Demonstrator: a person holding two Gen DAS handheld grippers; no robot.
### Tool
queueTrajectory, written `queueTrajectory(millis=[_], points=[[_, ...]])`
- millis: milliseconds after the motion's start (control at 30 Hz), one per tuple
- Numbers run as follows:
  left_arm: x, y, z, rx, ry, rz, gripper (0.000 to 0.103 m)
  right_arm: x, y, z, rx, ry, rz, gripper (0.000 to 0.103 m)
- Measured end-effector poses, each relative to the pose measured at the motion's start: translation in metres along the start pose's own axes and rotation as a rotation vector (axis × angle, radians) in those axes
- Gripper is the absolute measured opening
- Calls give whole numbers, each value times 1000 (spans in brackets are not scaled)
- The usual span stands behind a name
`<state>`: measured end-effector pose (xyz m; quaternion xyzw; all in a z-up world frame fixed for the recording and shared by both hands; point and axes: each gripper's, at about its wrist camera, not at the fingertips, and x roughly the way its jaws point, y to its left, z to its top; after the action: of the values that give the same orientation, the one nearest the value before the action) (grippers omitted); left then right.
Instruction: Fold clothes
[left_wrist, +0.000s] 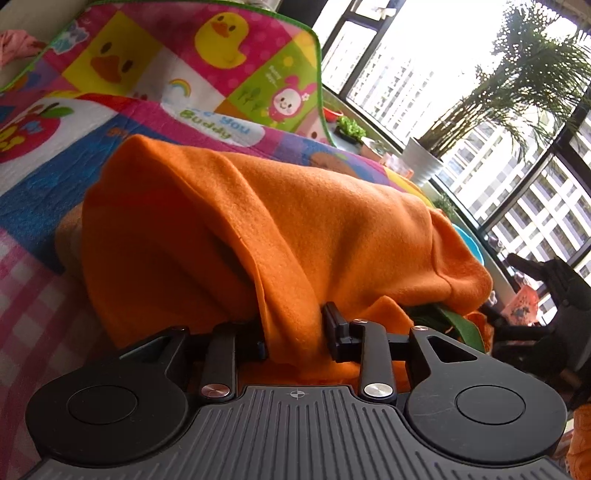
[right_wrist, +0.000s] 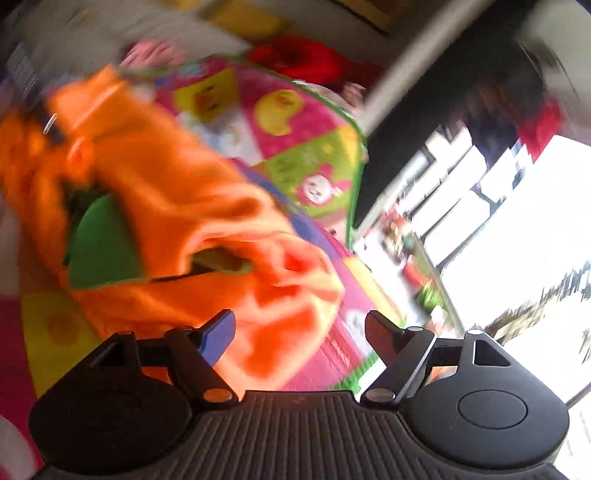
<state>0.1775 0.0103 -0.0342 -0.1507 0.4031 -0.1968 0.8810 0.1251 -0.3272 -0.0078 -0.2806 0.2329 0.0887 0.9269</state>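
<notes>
Left tongs (left_wrist: 295, 338) around orange garment (left_wrist: 295, 229)

The left gripper (left_wrist: 295, 338) has its black jaws closed on a hanging fold of the orange fleece garment (left_wrist: 295, 236), which bulges up in front of the camera and shows a strip of green fabric (left_wrist: 461, 326) at its lower right edge. Under and behind the garment lies a bright patchwork play mat (left_wrist: 155, 62) printed with yellow ducks, a rainbow and a pink bunny, edged in green. To the right, a tall black-framed window (left_wrist: 476, 110) looks out on apartment towers, with a palm-like plant in a white pot (left_wrist: 421, 162) standing just beside it.
</notes>
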Motion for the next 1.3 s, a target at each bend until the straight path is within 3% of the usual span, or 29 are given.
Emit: queueTrajectory(millis=[100,133,200,300,367,433,533,700,800,933,1033,1067,1200,1267,1300], points=[[0,-2,-1,7,0,-1,34,-20,-33,6,288,-63,105,90],[1,-3,-1,8,1,0,34,-25,-40,9,383,-96,164,98],[4,-5,-2,9,4,5,34,-25,-46,17,542,-156,306,103],[4,-7,-3,16,3,16,34,-4,-39,27,709,-169,533,103],[1,-6,-4,14,6,22,36,16,-20,31,741,-127,617,103],[-4,-5,-4,15,10,26,40,37,4,31,715,-54,613,103],[-21,-5,-3,25,-4,27,44,58,35,25,641,67,527,103],[-64,-8,25,46,-176,5,54,52,61,24,510,47,452,103],[-60,-14,46,60,-235,-24,56,47,60,27,505,53,452,103],[-14,-7,57,41,-156,-9,57,45,57,29,499,49,463,103],[22,19,46,-31,-48,29,55,53,56,31,501,40,475,103],[26,30,41,-60,-39,10,54,54,56,30,504,35,479,103],[12,50,31,-94,-51,-19,53,51,51,25,520,15,516,103],[-2,50,26,-77,-69,46,49,53,48,24,526,17,544,103],[-12,48,22,-70,-85,97,54,54,47,24,525,20,552,103]])
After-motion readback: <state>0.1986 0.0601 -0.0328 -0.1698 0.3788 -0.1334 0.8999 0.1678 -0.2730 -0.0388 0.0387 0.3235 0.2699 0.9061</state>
